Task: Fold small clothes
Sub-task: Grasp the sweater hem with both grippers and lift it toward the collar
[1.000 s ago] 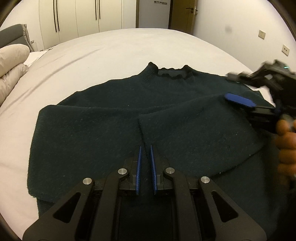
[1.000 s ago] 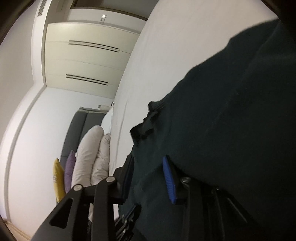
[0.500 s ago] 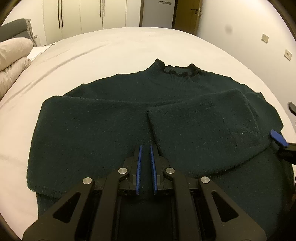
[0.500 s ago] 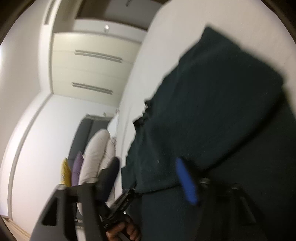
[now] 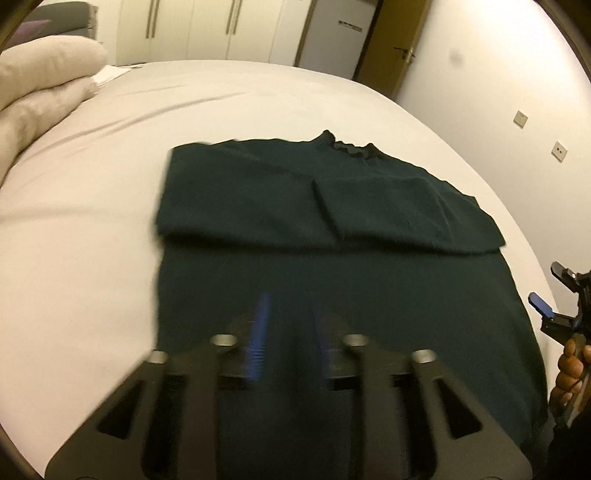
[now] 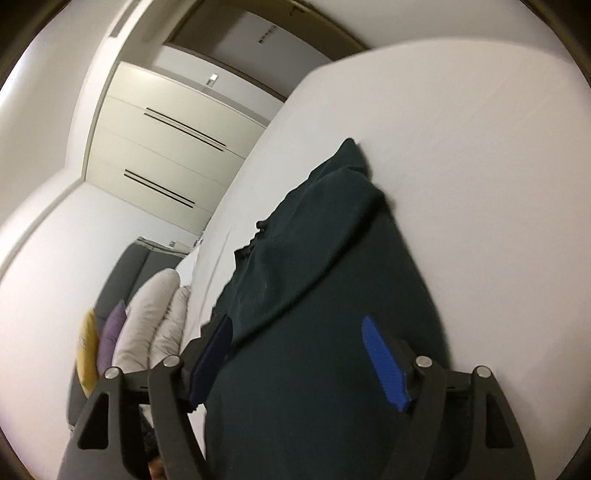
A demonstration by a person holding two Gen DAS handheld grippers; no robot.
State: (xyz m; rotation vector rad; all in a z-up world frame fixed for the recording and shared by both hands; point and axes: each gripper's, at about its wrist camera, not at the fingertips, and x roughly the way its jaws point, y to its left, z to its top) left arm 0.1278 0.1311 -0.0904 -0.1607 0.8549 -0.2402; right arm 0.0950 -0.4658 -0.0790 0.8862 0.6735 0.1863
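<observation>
A dark green knitted sweater (image 5: 332,229) lies flat on the white bed (image 5: 92,229), collar at the far side, both sleeves folded across its chest. It also shows in the right wrist view (image 6: 325,295). My left gripper (image 5: 288,325) hovers over the sweater's lower hem, its blue pads a little apart and holding nothing; the frame is blurred. My right gripper (image 6: 295,354) is open wide over the hem at the sweater's right side and holds nothing. It shows at the right edge of the left wrist view (image 5: 554,310).
A folded white duvet (image 5: 40,81) lies at the bed's far left. Yellow and purple cushions (image 6: 99,343) sit on a grey sofa beyond it. Cream wardrobes (image 5: 221,29) and a door stand behind the bed. The bed's edge runs close to the sweater's right side.
My left gripper has pulled back from the sleeve cuffs toward the hem and its jaws have parted. My right gripper has let the right sleeve go and moved back to the hem's right side.
</observation>
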